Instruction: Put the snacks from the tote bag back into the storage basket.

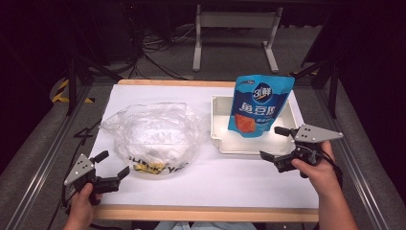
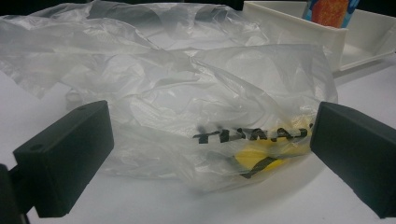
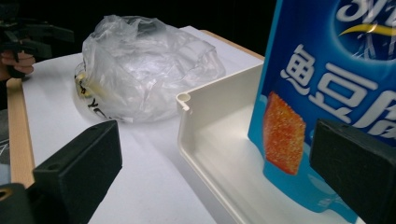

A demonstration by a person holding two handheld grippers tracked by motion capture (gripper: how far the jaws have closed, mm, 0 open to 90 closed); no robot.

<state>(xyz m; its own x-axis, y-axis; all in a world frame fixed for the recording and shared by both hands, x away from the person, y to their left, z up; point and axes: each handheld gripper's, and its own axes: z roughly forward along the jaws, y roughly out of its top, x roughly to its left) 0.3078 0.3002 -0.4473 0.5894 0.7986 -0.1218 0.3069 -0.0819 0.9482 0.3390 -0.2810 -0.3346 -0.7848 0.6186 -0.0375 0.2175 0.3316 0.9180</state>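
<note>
Standing upright in the white tray [image 1: 221,143], the blue snack pouch [image 1: 258,103] leaned toward the back edge of the table [image 1: 206,213]. The right gripper [image 1: 276,143] waited just outside the tray's near wall, jaws spread and empty. The left gripper [image 1: 111,164] sat released beside the crumpled plastic bag [image 1: 153,136]. Bare white surface lay between bag and tray, and along the near edge

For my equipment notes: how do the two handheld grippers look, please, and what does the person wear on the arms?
Both the left gripper and the right gripper are black, each with two blocky rectangular jaws and a grey three-cornered plate on top. A dark cable trails from each. The forearms are bare; no sleeves show.
</note>
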